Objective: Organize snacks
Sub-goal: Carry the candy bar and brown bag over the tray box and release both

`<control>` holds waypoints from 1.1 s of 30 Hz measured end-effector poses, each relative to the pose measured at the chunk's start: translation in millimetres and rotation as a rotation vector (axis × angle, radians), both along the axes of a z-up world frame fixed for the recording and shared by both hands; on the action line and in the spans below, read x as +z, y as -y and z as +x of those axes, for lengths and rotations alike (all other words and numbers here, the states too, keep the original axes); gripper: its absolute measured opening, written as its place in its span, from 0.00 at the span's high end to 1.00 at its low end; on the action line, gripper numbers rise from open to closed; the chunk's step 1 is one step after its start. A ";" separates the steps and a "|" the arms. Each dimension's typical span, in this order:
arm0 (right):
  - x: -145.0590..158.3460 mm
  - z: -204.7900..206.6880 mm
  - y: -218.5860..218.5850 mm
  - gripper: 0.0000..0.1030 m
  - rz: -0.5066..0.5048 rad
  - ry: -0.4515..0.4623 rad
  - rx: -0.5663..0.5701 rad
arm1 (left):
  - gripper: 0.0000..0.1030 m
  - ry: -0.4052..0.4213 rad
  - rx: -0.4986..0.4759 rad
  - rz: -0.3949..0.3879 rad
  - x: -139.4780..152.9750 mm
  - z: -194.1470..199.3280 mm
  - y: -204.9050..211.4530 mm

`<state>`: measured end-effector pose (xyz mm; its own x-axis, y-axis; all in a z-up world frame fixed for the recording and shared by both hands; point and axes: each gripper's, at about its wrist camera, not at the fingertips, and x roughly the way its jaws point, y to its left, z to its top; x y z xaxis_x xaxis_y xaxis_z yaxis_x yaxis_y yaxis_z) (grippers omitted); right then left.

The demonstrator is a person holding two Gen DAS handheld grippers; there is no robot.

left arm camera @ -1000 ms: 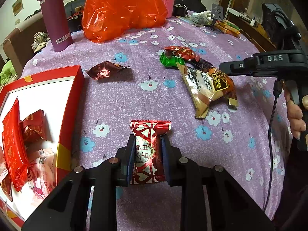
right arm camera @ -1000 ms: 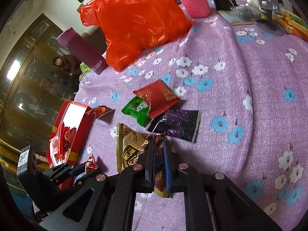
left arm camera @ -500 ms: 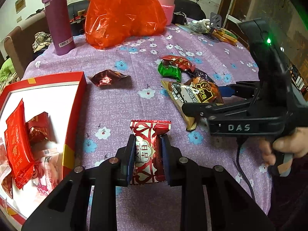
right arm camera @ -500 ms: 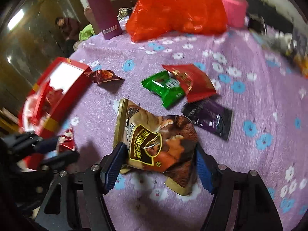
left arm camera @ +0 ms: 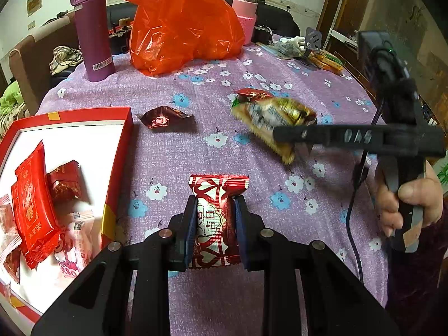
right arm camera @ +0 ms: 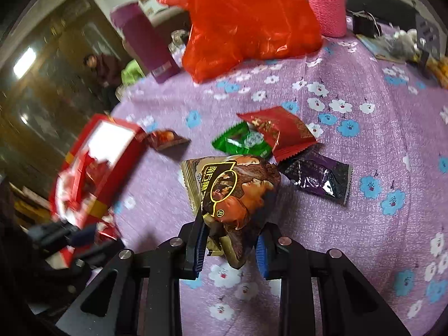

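Observation:
My left gripper point(left arm camera: 215, 204) is shut on a red-and-white wrapped candy point(left arm camera: 214, 224), held just above the purple flowered cloth, right of the red box point(left arm camera: 117, 151). The box holds several red and pink snack packs. My right gripper point(right arm camera: 231, 224) has a brown-and-gold snack packet point(right arm camera: 238, 184) between its jaws. The jaws are closing and the blue pads crumple the packet's lower end. In the left wrist view the same packet point(left arm camera: 274, 117) is blurred and sticks up from that gripper point(left arm camera: 291, 137).
On the cloth lie a green packet point(right arm camera: 243, 142), a red packet point(right arm camera: 282, 128), a purple packet point(right arm camera: 319, 176) and a dark-red foil candy point(left arm camera: 162, 117). Behind them stand an orange-red plastic bag point(left arm camera: 182, 28), a purple flask point(left arm camera: 92, 28) and a pink bottle point(left arm camera: 246, 14).
The right gripper's jaws spread around the brown packet, then closed on it, and the packet tipped up off the cloth. The left gripper kept its candy and stayed put.

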<state>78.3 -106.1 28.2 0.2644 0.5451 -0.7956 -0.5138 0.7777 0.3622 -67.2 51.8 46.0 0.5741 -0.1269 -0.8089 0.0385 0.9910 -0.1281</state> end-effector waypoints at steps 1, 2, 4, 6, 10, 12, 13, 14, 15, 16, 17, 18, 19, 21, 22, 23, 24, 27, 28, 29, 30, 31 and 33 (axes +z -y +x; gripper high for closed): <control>3.4 1.9 5.0 0.71 0.038 0.000 -0.012 | 0.78 0.003 0.002 -0.004 1.1 -0.6 -1.2; 5.7 3.1 7.5 0.71 0.059 -0.001 -0.021 | 0.78 0.008 0.006 -0.007 3.0 -1.6 -2.5; 11.0 6.2 14.4 0.71 0.115 -0.004 -0.040 | 0.78 0.031 0.012 -0.007 9.9 -5.4 -6.6; 16.5 6.6 18.6 0.71 0.150 0.010 -0.060 | 0.78 0.053 0.020 -0.007 17.0 -10.0 -12.0; 24.4 2.4 17.8 0.71 0.184 0.040 -0.070 | 0.78 0.100 0.032 -0.003 30.6 -22.1 -23.9; 27.3 -0.5 14.1 0.71 0.199 0.050 -0.065 | 0.78 0.124 0.044 0.015 37.0 -29.5 -33.3; 28.4 -1.8 11.5 0.71 0.210 0.049 -0.057 | 0.78 0.136 0.054 0.029 39.9 -33.3 -39.1; 29.9 -4.1 7.7 0.71 0.215 0.054 -0.051 | 0.78 0.149 0.070 0.040 43.1 -37.8 -47.8; 32.0 -7.7 1.2 0.71 0.202 0.068 -0.050 | 0.78 0.157 0.084 0.042 45.0 -41.2 -55.6; 33.4 -11.2 -7.0 0.71 0.185 0.079 -0.045 | 0.78 0.163 0.102 0.040 46.4 -44.5 -65.5; 34.2 -15.3 -18.3 0.71 0.177 0.076 -0.026 | 0.78 0.172 0.130 0.039 48.4 -48.3 -78.9; 34.1 -18.1 -26.4 0.71 0.179 0.068 -0.007 | 0.78 0.177 0.150 0.043 49.2 -51.0 -88.4; 35.0 -22.7 -41.8 0.71 0.185 0.050 0.024 | 0.78 0.183 0.179 0.050 49.8 -53.9 -99.1; 38.1 -31.0 -66.9 0.72 0.191 0.039 0.068 | 0.78 0.189 0.237 0.060 49.9 -59.9 -122.3; 40.2 -35.6 -81.2 0.72 0.192 0.040 0.091 | 0.78 0.191 0.264 0.062 49.1 -63.4 -133.1; 42.4 -40.6 -97.6 0.72 0.191 0.037 0.119 | 0.78 0.194 0.290 0.065 48.1 -66.7 -143.4; 43.5 -46.3 -116.6 0.72 0.187 0.032 0.153 | 0.78 0.196 0.319 0.070 46.5 -70.8 -155.6; 42.3 -63.0 -167.2 0.72 0.151 0.020 0.238 | 0.78 0.184 0.392 0.082 38.7 -79.6 -185.1; 41.3 -69.4 -184.8 0.72 0.139 0.019 0.267 | 0.78 0.177 0.408 0.083 35.7 -80.9 -192.3; 40.6 -74.9 -196.8 0.72 0.132 0.019 0.286 | 0.78 0.169 0.423 0.084 32.1 -82.2 -201.4; 40.0 -79.5 -210.8 0.72 0.125 0.019 0.305 | 0.78 0.160 0.431 0.087 29.0 -81.4 -207.5; 39.5 -83.4 -226.4 0.72 0.112 0.022 0.323 | 0.78 0.151 0.435 0.093 26.4 -79.4 -212.4; 36.3 -87.1 -249.3 0.71 0.080 0.024 0.342 | 0.78 0.127 0.445 0.105 20.0 -74.0 -222.6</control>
